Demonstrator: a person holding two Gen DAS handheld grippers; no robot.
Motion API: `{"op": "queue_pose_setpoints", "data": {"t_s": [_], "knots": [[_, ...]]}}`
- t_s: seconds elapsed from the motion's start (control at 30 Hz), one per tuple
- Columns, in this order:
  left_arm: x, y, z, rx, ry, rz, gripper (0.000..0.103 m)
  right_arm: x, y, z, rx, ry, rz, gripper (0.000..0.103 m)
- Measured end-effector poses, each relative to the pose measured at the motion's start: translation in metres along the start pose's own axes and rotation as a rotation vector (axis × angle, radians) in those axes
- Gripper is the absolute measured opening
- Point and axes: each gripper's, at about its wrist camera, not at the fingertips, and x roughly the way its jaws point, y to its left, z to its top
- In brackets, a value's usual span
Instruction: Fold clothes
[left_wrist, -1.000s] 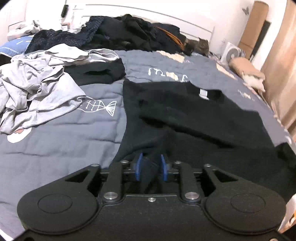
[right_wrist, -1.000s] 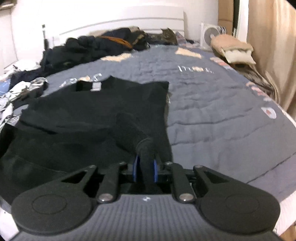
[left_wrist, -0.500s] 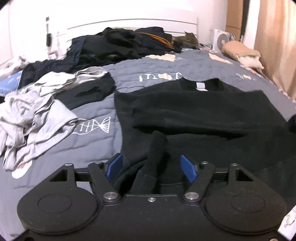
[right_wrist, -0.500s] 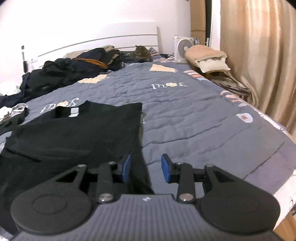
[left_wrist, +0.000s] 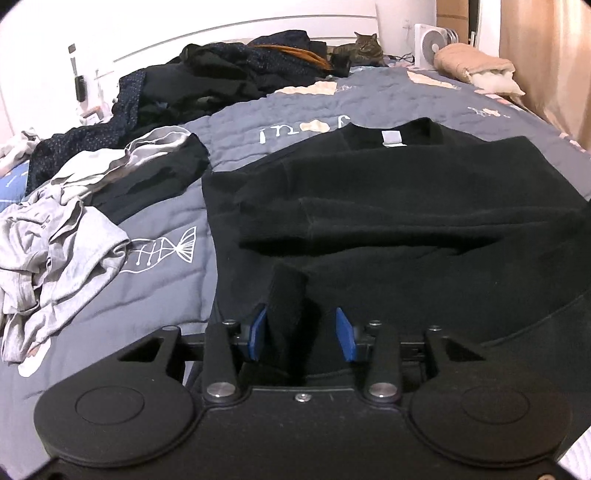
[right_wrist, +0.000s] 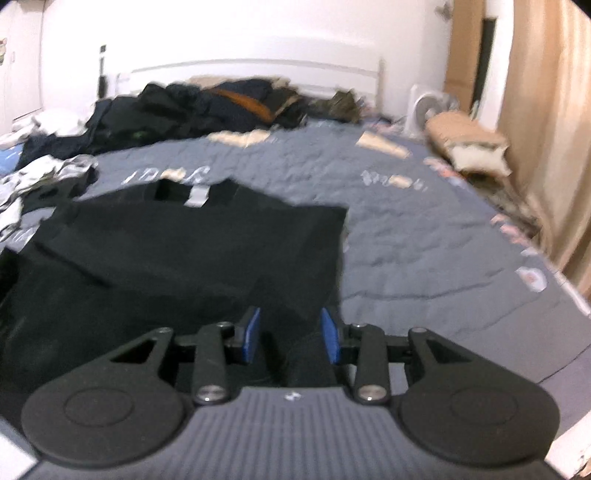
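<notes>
Two grippers sit over the black sweater (left_wrist: 388, 206) lying on the bed (left_wrist: 155, 295). My left gripper (left_wrist: 300, 334) is closing its jaws around a raised fold of it, pads not yet pressing. My right gripper (right_wrist: 290, 335) holds its jaws apart over the hem; that view is blurred, so contact is unclear.

Black sweatshirt (left_wrist: 388, 206): matt, fleecy knit cloth. Quilt (left_wrist: 236, 147): stitched grey-blue cloth, puckered. Left gripper (left_wrist: 301, 334): matt black plastic, blue pads.
</notes>
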Motion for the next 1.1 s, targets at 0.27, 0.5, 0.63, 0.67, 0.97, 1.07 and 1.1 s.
{"op": "queue_pose_setpoints", "data": {"t_s": [0.27, 0.5, 0.63, 0.67, 0.97, 1.07, 1.1], "knots": [[0.002, -0.005, 0.001, 0.012, 0.010, -0.016, 0.049, -0.001, 0.004, -0.007, -0.024, 0.007, 0.088, 0.059], [0.001, -0.003, 0.002, -0.014, 0.012, -0.021, 0.049, 0.009, 0.016, -0.011, -0.106, 0.061, 0.070, 0.069], [0.000, -0.006, 0.002, 0.009, 0.011, -0.022, 0.049, 0.025, 0.016, -0.011, -0.109, 0.128, 0.029, 0.058], [0.001, -0.006, 0.001, 0.006, 0.011, -0.026, 0.048, 0.027, 0.015, -0.011, -0.102, 0.136, 0.016, 0.042], [-0.013, 0.016, 0.006, -0.115, -0.038, -0.080, 0.009, 0.006, -0.020, -0.001, 0.197, 0.045, 0.073, 0.017], [-0.032, 0.026, 0.010, -0.145, -0.110, -0.072, 0.008, -0.004, -0.029, 0.007, 0.277, -0.008, 0.105, 0.016], [-0.039, 0.031, 0.013, -0.167, -0.137, -0.077, 0.008, -0.007, -0.033, 0.010, 0.304, -0.027, 0.117, 0.016]]}}
